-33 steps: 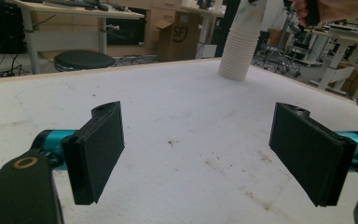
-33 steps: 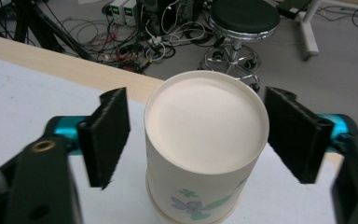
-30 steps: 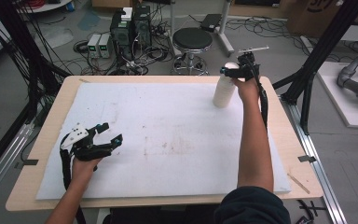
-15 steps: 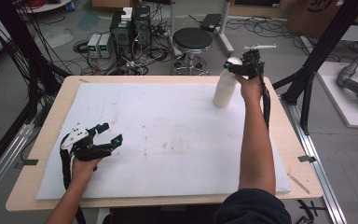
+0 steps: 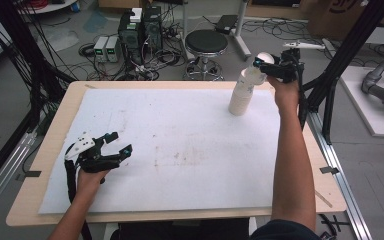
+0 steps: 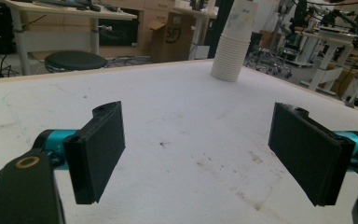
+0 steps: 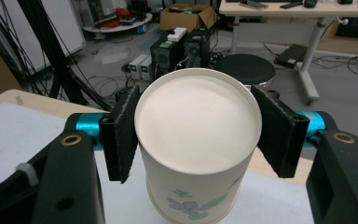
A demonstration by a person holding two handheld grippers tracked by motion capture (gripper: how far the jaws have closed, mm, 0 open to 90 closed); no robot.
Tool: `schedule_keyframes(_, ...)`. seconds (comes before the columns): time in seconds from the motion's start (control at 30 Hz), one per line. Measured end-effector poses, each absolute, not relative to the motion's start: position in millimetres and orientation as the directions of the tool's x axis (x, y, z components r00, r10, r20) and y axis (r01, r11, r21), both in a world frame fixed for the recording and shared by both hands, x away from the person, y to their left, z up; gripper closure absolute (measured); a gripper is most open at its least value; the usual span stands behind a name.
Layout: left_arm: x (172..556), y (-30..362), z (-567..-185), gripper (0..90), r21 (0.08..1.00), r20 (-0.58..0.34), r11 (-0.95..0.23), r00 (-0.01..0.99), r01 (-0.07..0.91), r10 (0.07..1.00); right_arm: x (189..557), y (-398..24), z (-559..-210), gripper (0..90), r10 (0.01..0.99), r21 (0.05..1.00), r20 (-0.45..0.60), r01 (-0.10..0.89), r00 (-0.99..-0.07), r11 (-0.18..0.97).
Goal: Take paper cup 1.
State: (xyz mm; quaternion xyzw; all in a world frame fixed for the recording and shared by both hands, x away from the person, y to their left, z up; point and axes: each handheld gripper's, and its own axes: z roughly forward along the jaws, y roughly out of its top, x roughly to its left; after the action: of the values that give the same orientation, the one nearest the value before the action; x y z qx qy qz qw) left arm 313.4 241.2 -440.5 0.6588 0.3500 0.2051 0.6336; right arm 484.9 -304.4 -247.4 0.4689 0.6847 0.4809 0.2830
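A stack of white paper cups stands at the table's far right; it also shows far off in the left gripper view. My right gripper is shut on the top cup, a cup with a flower print. Its jaws have just been closing, and its pads press on both sides near the cup's round end. The held cup is raised and tilted above the stack. My left gripper rests low over the white mat at the near left. Its jaws are open with nothing between them.
The wooden table carries the stained white mat. Beyond its far edge are a black stool, computer boxes and cables. A black frame post stands close to the right hand.
The right gripper closed on the top cup and rose, lifting and tilting that cup off the stack. The left gripper stayed where it was.
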Motion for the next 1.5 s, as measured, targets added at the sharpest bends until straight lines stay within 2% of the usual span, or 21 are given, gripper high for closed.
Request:
schedule_keyframes(0.4, 312, 240, -439, 18.4, 0.978, -0.179, 0.052, 0.683, 0.203, 0.708, 445, -305, -231, 37.7, 0.876, 0.931, 0.02, 0.328, -0.483, 0.16)
schedule_keyframes(0.5, 310, 239, -439, 18.4, 0.978, -0.175, 0.045, 0.69, 0.203, 0.702, 430, -302, -240, 37.7, 0.83, 0.93, 0.032, 0.32, -0.557, 0.179)
schedule_keyframes(0.63, 309, 238, -438, 17.7, 0.978, -0.18, 0.047, 0.695, 0.205, 0.696, 418, -301, -253, 37.8, 0.794, 0.928, 0.055, 0.324, -0.605, 0.183)
schedule_keyframes(0.93, 308, 230, -439, 17.6, 0.976, -0.179, 0.034, 0.712, 0.213, 0.679, 396, -297, -290, 37.9, 0.742, 0.909, 0.095, 0.362, -0.663, 0.207)
schedule_keyframes(1.3, 307, 225, -442, 16.3, 0.973, -0.183, 0.012, 0.741, 0.23, 0.646, 371, -288, -328, 37.9, 0.664, 0.909, 0.119, 0.35, -0.738, 0.226)
schedule_keyframes(1.5, 304, 221, -442, 16.1, 0.973, -0.176, -0.007, 0.764, 0.23, 0.621, 359, -269, -347, 37.9, 0.596, 0.897, 0.089, 0.324, -0.798, 0.3)
